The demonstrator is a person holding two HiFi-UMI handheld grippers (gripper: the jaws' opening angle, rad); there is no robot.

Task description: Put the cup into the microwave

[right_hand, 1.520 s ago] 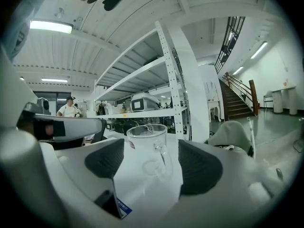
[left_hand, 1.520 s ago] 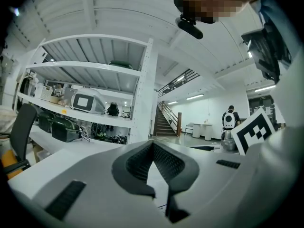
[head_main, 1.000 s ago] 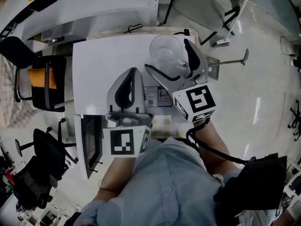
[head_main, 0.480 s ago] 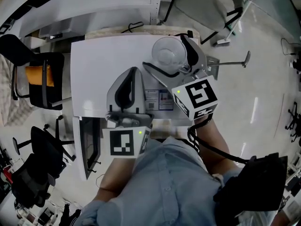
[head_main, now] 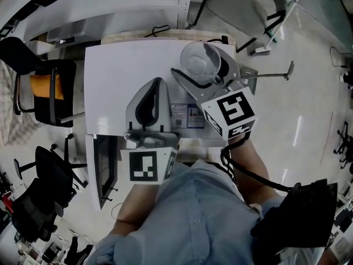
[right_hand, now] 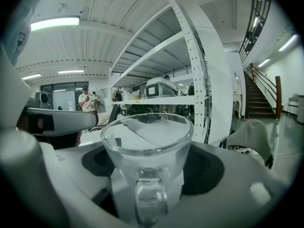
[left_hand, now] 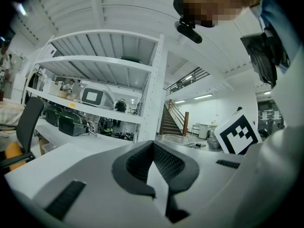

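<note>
A clear glass cup (head_main: pixel 197 64) with a handle stands on a white flat top (head_main: pixel 121 70), which looks like the microwave's roof. Its dark-windowed door (head_main: pixel 105 170) hangs open at the front left. My right gripper (head_main: pixel 190 58) reaches round the cup, one jaw on each side. The jaws are closing, and I see no firm press on the glass. In the right gripper view the cup (right_hand: pixel 147 146) fills the space between the dark pads (right_hand: pixel 209 167), handle towards the camera. My left gripper (head_main: pixel 153 84) rests on the white top, shut and empty, its pads (left_hand: pixel 166 163) meeting.
A black office chair with an orange cushion (head_main: pixel 44 87) stands at the left and a grey chair (head_main: pixel 237 10) at the back right. White shelving (left_hand: pixel 152 80) rises behind. A person (right_hand: pixel 87 101) stands far off. A printed label (head_main: pixel 185 115) lies between the grippers.
The right gripper's jaws have drawn in round the cup. The left gripper has kept still.
</note>
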